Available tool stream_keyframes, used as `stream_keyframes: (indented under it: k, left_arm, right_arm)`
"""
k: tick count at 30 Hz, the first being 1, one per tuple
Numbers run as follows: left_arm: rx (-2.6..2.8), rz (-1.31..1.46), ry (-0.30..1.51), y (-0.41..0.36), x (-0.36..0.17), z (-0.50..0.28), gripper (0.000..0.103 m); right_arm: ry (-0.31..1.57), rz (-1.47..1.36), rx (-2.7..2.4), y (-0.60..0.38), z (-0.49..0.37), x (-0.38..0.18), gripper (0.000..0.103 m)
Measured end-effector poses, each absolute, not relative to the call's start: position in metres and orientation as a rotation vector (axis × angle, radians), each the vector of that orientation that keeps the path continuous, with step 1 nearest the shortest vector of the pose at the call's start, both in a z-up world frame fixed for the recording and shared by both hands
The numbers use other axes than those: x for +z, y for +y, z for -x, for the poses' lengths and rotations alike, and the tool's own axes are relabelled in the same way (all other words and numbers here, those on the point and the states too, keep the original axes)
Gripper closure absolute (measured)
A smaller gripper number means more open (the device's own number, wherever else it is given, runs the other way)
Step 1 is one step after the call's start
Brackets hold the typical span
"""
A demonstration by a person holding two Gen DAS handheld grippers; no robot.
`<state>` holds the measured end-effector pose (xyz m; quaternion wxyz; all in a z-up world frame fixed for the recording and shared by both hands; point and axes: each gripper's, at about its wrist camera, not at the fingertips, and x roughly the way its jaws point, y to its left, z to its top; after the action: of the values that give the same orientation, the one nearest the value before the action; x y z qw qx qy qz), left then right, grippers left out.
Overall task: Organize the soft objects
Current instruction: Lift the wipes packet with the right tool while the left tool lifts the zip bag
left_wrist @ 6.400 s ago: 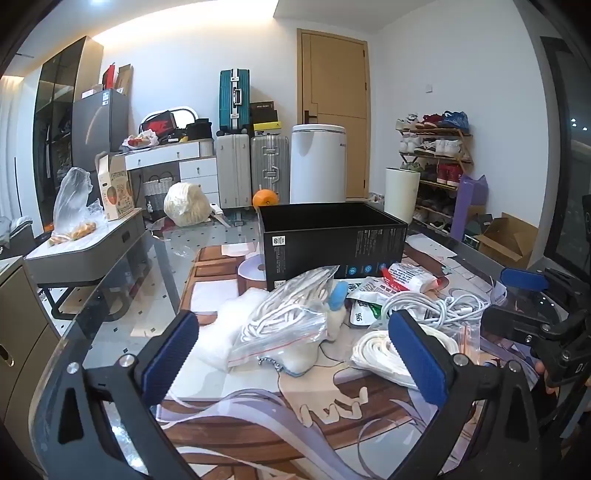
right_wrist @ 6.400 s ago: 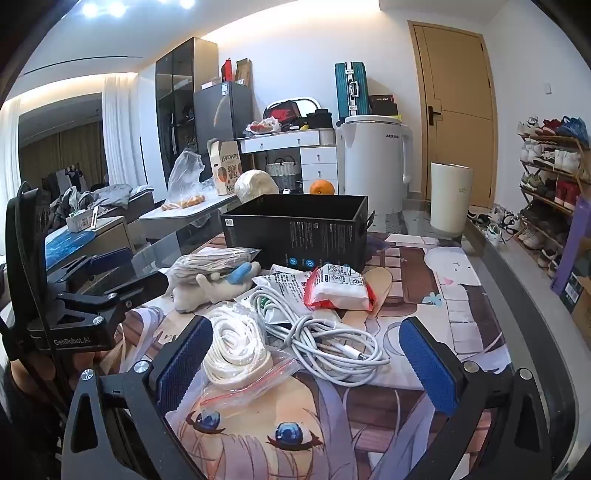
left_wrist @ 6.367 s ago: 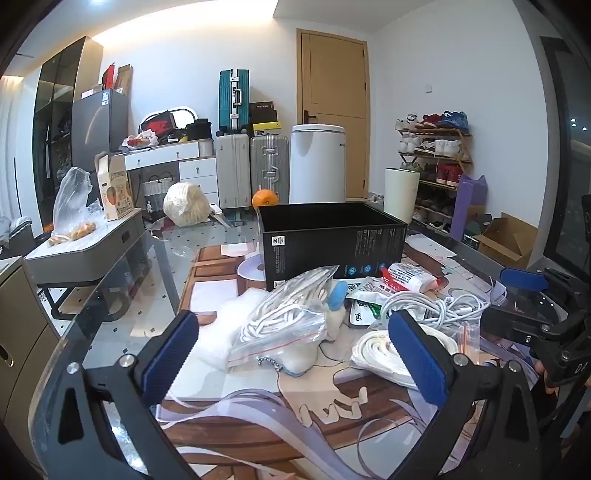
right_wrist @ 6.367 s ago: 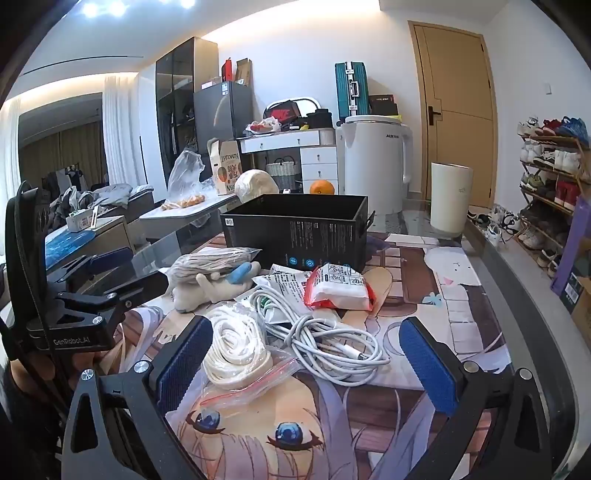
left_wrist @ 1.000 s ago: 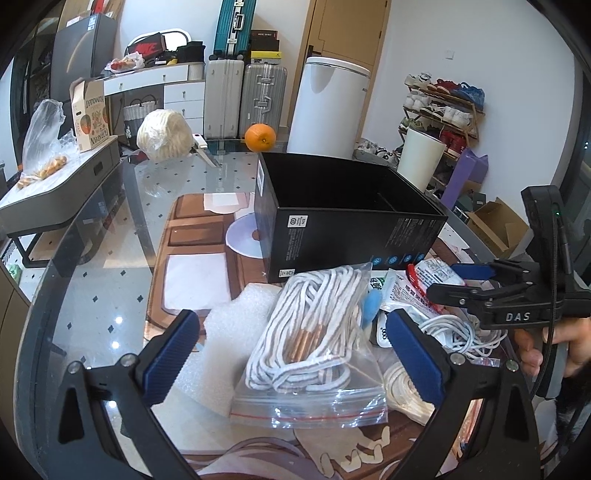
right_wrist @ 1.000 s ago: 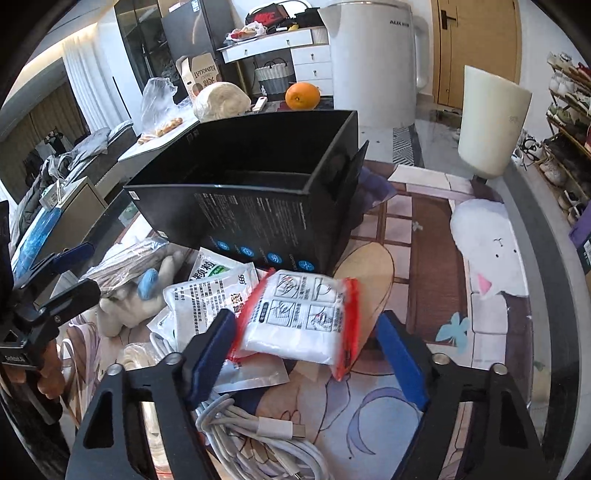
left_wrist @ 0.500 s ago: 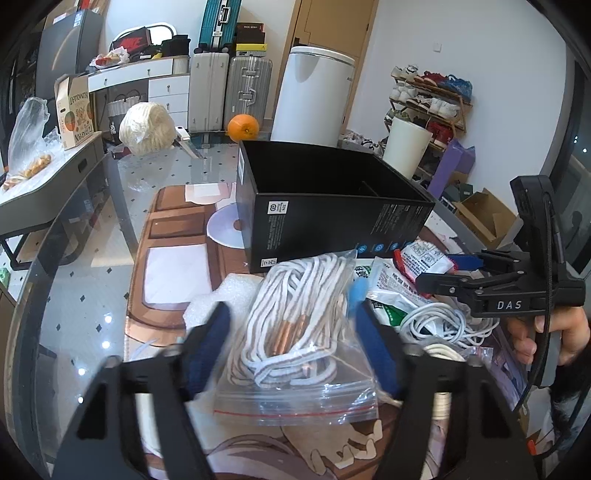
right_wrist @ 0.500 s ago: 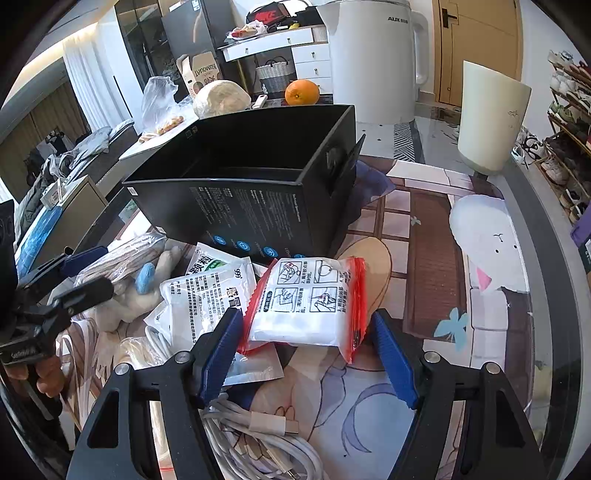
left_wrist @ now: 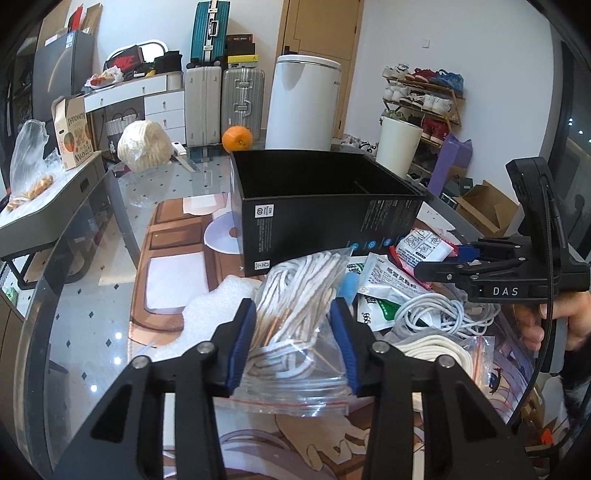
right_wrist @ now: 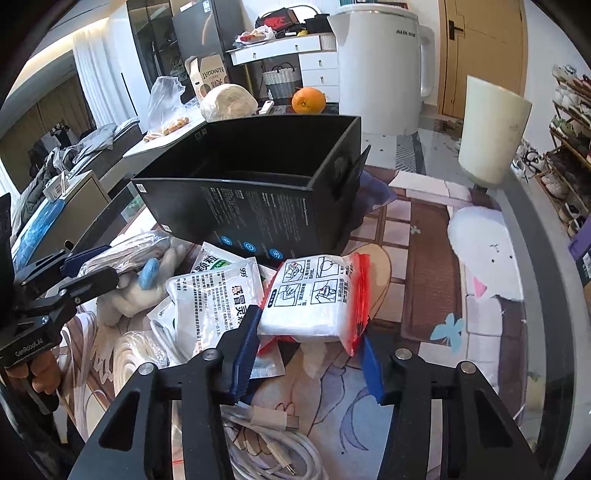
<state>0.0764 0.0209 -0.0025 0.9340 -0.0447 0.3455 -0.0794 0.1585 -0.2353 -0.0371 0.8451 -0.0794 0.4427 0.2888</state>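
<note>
Left gripper [left_wrist: 293,334]: jaws have just been closing and now press both sides of a clear bag of white cord [left_wrist: 295,314], which lies on the table in front of the black box [left_wrist: 321,210]. Right gripper [right_wrist: 308,350]: jaws have likewise just been closing, and its blue pads [right_wrist: 245,347] squeeze a red-edged white packet [right_wrist: 317,299] lying just before the same box.

Black box: open-topped, standing on a printed mat [right_wrist: 417,258] that covers a glass table [left_wrist: 74,295]. Between the two held things, in front of the box, lie a white sachet [right_wrist: 210,299], a coil of white cable [left_wrist: 432,314] and a second bagged cord [left_wrist: 439,350]. Left of the box, a sheet of white foam [left_wrist: 218,299].

Beyond the box: an orange [left_wrist: 237,138] and a wrapped pale bundle [left_wrist: 142,146] on the far table edge; behind these, a white bin [left_wrist: 304,103], two grey suitcases [left_wrist: 223,103] and a wooden door [left_wrist: 321,29]. Right of the box, a shoe rack [left_wrist: 421,99] against the wall.
</note>
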Motion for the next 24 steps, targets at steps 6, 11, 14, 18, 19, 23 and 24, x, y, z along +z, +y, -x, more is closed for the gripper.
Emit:
stream_keyframes:
  k: [6,11,14,18,19,23,24]
  left_arm:
    - [-0.164,0.086,0.702,0.0217,-0.0032,-0.0753,0.076]
    - [-0.162,0.073,0.701,0.0211,-0.0052,-0.0757,0.076]
    - [-0.157,0.087,0.712,0.0237,-0.0065,-0.0775,0.071]
    - [-0.157,0.106,0.723,0.0259,-0.0094,-0.0798,0.066]
    - [-0.162,0.104,0.719,0.0253,-0.0089,-0.0794,0.072]
    - [-0.163,0.075,0.694,0.0206,-0.0057,-0.0754,0.081]
    - [-0.164,0.08,0.691,0.021,-0.0049,-0.0746,0.083]
  right_arm:
    - [0.898,0.18,0.619,-0.2379,-0.1515,-0.029,0.054]
    - [0.889,0.179,0.621,-0.24,-0.1508,-0.0271,0.054]
    - [0.893,0.178,0.628,-0.2402,-0.1508,-0.0276,0.054]
    - [0.892,0.185,0.632,-0.2396,-0.15,-0.0265,0.054]
    - [0.892,0.185,0.632,-0.2397,-0.1501,-0.0268,0.054]
    - [0.895,0.185,0.634,-0.2391,-0.1513,-0.0279,0.054]
    - [0.894,0.185,0.635,-0.2389,-0.1513,-0.0278,0.054]
